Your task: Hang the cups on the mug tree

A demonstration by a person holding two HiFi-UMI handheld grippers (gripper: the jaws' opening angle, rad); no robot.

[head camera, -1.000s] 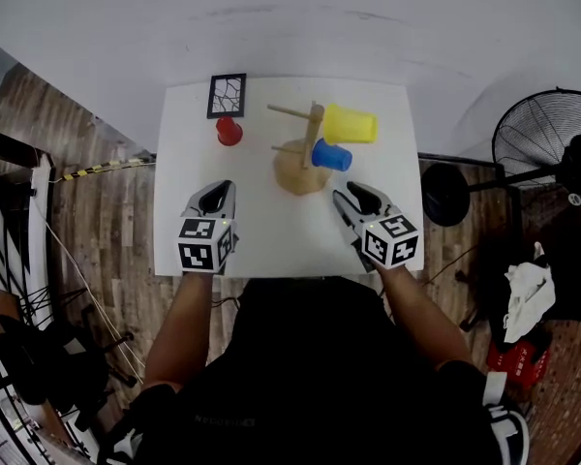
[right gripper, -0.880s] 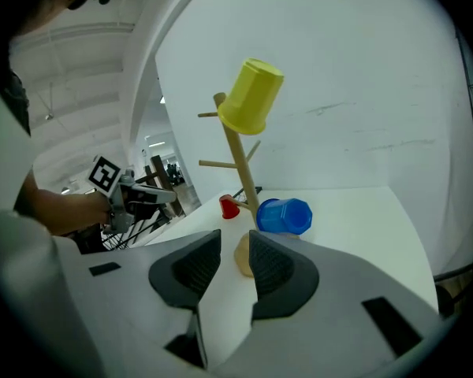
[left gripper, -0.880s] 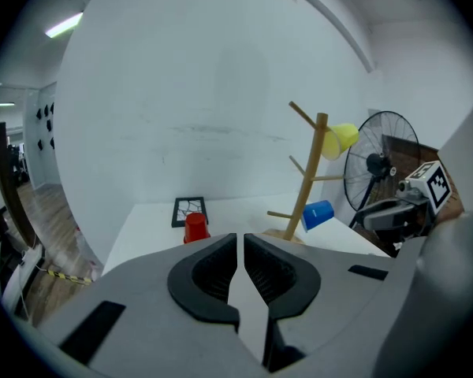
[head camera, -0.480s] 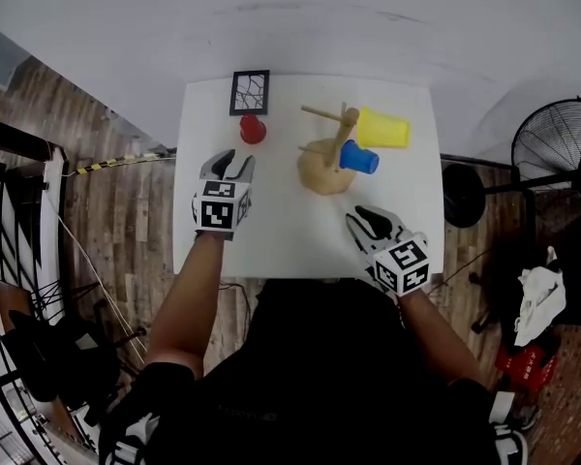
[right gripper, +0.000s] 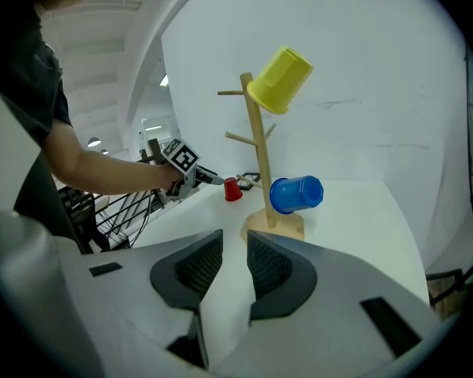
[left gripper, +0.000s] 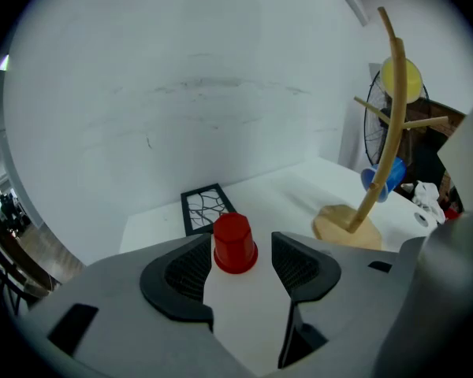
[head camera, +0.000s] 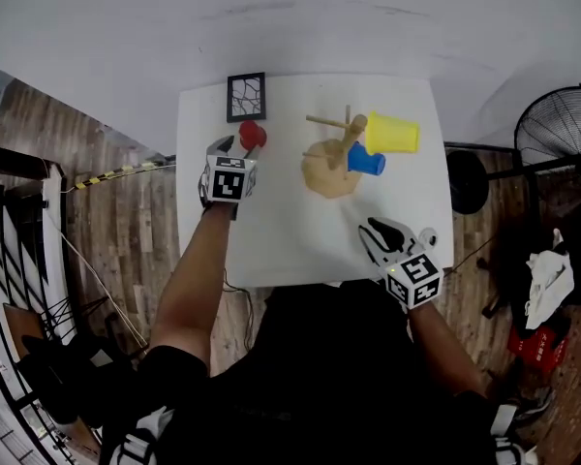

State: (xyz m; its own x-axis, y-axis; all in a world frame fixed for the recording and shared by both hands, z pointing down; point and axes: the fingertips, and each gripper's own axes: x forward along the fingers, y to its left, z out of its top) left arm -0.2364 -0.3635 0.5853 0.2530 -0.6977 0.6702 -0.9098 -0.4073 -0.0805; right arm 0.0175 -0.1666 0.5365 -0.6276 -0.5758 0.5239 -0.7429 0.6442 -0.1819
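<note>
So the last one to go is the little red plastic cup [left gripper: 235, 242]. It's standing upright on the white table [head camera: 271, 240], mouth down as far as I can tell, up toward the far left corner. The left tongs [head camera: 238, 149] are right on it: the jaws have just been opening, and the cup sits between the two pads at 12 o'clock with a gap on both sides, so nothing is gripped yet.

The right tongs [right gripper: 235, 249] are way off at 5 o'clock from the wooden mug tree [head camera: 329, 174], near the table's front edge. They've narrowed to a slit and hold nothing, so the left hand is the obvious one for this.

The tree is at 3 o'clock from the red cup. The yellow cup [head camera: 392, 134] and blue cup [head camera: 366, 161] already hang on its 3 o'clock side, and two bare pegs poke out toward 9 o'clock, straight at the red cup.

There's open table in between. Things to watch are the black-framed patterned card [head camera: 246, 97] just past the cup at 12 o'clock, and the table's left edge nearby at 9.
</note>
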